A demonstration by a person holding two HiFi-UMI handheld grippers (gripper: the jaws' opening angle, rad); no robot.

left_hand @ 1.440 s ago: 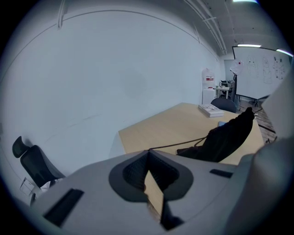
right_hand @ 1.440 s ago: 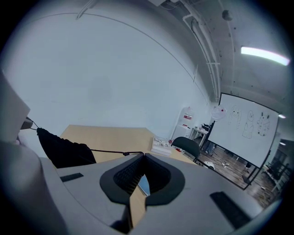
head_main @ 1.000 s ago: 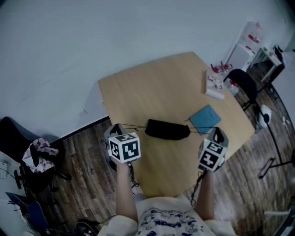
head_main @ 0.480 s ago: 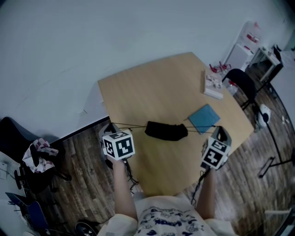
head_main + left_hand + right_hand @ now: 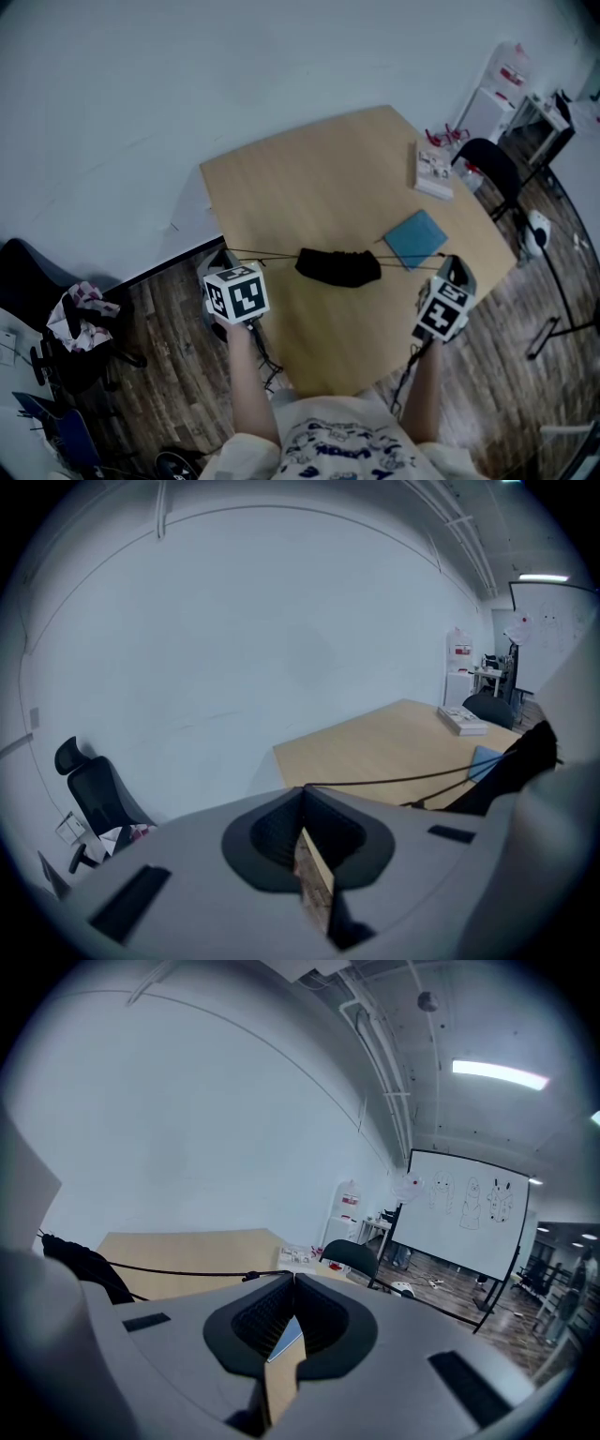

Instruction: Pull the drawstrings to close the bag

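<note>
Drawstrings (image 5: 267,255) taut from black bag (image 5: 337,266), left gripper (image 5: 227,259) clamped on one, right gripper (image 5: 456,266) on other

At the bottom centre of the head view, a white short-sleeved T-shirt (image 5: 347,445) carries a dark blue print. The left tongs (image 5: 226,256), lower left, and the right tongs (image 5: 453,264), lower right, are grey. Each is topped by a white cube (image 5: 236,293) with black square markers, and a dark cable (image 5: 407,373) trails beneath each. In the gripper views, black ribbed pads (image 5: 272,834) line their pale grey shells.
</note>
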